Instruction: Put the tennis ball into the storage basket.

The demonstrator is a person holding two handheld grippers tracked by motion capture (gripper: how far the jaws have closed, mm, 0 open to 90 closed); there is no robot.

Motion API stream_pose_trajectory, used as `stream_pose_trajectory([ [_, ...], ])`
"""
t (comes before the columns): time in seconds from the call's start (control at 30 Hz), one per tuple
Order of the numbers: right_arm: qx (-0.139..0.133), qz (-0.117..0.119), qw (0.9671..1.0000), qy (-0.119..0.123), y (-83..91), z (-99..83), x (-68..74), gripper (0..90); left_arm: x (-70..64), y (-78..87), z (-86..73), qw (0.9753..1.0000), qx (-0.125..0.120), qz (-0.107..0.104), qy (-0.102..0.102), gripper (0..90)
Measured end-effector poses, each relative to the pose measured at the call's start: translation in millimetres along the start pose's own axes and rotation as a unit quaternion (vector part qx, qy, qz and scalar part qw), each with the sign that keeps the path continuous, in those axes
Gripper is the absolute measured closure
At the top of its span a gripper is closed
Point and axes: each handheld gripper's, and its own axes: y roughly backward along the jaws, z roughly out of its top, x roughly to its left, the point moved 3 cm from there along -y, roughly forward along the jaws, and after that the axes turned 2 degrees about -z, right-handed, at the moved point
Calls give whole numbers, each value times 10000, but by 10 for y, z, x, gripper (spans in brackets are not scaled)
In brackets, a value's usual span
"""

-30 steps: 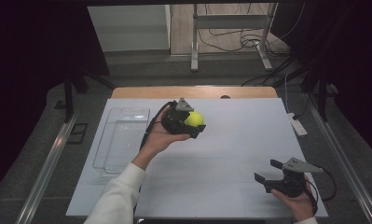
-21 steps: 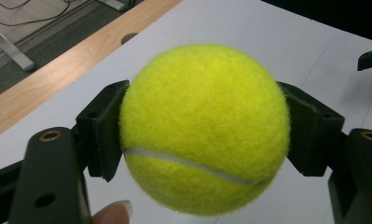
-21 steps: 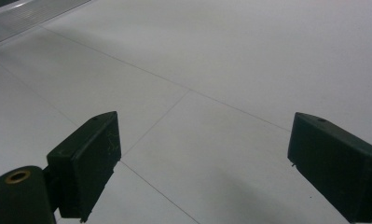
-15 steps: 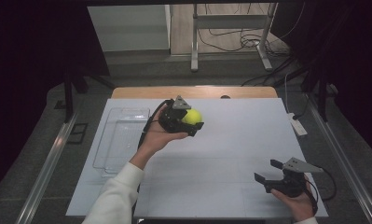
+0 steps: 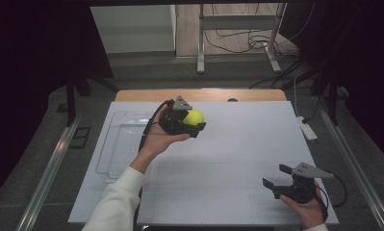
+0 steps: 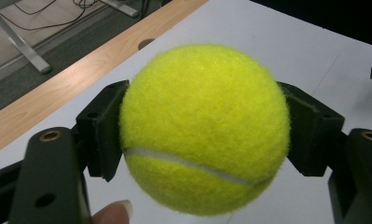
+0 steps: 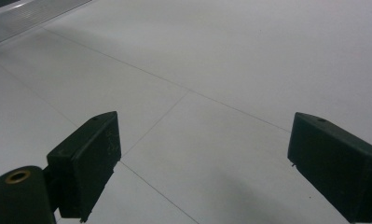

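The left gripper holds a yellow tennis ball clamped between its two black jaws, lifted above the white surface. In the high view the ball sits at about eleven o'clock from the middle of the surface. In the left gripper view the ball fills the space between the jaws, pressed on both sides, its white seam curving low across it.

The step in hand looks like carrying the ball after a pick-up. A clear plastic tray lies on the surface at about nine o'clock from the ball, near the left edge. It seems the likely place to set the ball, so the next move would call for swinging the left hand over the tray, lowering, then spreading the jaws.

The right gripper rests at about five o'clock on the surface, jaws wide apart and holding nothing; its own view shows bare surface between them.

Compared with a second ago, the ball and left gripper have shifted slightly toward nine o'clock. The right gripper has not moved.
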Motion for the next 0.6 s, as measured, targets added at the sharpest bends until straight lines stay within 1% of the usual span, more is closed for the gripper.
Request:
stream_pose_trajectory([
  [0.23, 1, -2, 10000, -2, -1, 0, 0, 99, 36, 21, -8, 10000, 5, 55, 3, 263],
  [0.6, 1, -5, 10000, 0, -1, -2, -4, 99, 126, 63, -26, 9998, -13, 182, 72, 263],
])
